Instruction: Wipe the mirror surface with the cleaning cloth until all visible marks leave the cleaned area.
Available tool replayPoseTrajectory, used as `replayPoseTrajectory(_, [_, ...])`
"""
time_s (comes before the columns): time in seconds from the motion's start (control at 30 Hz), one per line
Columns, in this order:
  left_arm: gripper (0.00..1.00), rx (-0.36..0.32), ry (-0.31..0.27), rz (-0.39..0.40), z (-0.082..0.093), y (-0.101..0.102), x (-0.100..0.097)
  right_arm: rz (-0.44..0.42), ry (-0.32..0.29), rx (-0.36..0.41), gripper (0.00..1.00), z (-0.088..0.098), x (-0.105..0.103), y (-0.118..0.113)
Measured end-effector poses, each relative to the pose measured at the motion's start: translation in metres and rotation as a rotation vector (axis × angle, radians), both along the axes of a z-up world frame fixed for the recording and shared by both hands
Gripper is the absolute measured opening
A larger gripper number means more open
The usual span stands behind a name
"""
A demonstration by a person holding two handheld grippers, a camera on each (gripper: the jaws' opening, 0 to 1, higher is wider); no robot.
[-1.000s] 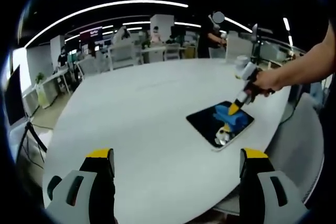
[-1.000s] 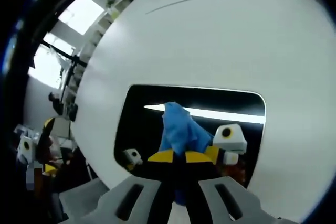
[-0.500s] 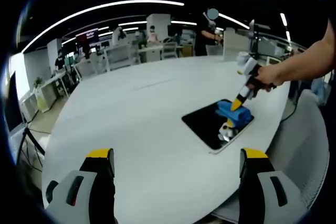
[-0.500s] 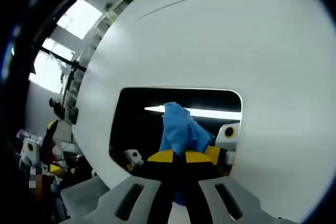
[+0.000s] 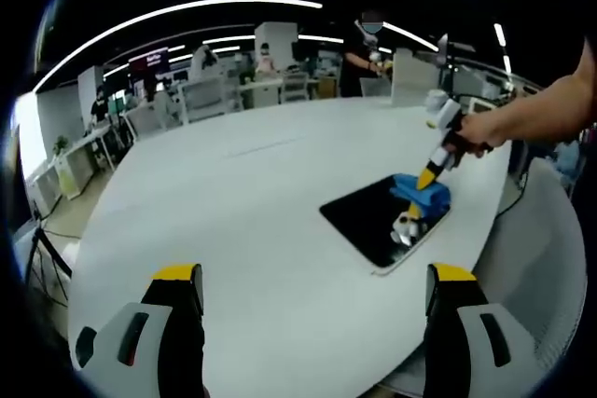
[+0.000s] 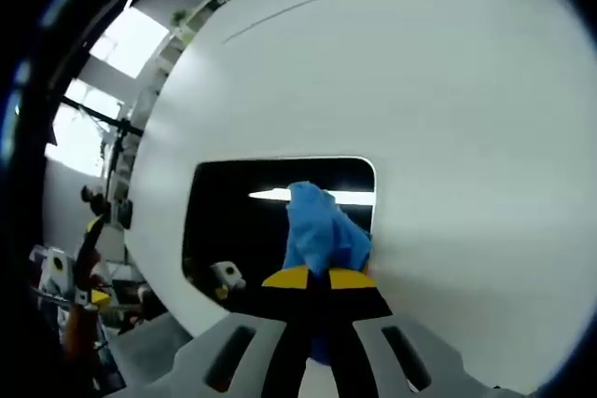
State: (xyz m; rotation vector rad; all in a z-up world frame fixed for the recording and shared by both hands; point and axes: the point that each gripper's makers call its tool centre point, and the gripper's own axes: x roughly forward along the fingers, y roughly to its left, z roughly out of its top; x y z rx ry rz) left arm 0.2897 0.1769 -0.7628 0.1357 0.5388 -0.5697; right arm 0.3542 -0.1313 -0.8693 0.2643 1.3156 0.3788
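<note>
Right gripper [image 6: 312,279]: fingers clamped on blue cleaning cloth [image 6: 322,230], pressed onto dark mirror [image 5: 378,221] near its edge. Left gripper [image 5: 312,300]: fingers spread apart, empty, held above white desk [image 5: 233,212].

The blue cleaning cloth [image 5: 422,195], clamped in the right gripper [image 5: 428,177], has been dragged across the mirror [image 5: 378,222] to its far edge; more dark glass [image 6: 238,216] is now uncovered behind it.

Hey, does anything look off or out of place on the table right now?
Nothing stands out. The mirror lies flat on the white table, near its edge, and the right tongs press the blue cloth onto it.
</note>
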Motion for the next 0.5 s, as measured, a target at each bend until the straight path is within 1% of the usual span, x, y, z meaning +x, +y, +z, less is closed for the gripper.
replayPoseTrajectory(0.23, [0.99,-0.021,-0.003,-0.042,0.0041,0.0014,0.0085,-0.041,0.003,-0.042,0.00,-0.0006,-0.0002,-0.0094])
replayPoseTrajectory(0.4, [0.99,-0.030,0.005,-0.059,0.0008,0.0024,0.0078,-0.055,-0.007,-0.055,0.00,-0.0030,0.0012,-0.0101])
replayPoseTrajectory(0.5, [0.99,-0.037,0.011,-0.055,0.0000,0.0027,0.0085,-0.077,-0.004,-0.043,0.00,-0.0019,-0.0006,-0.0101])
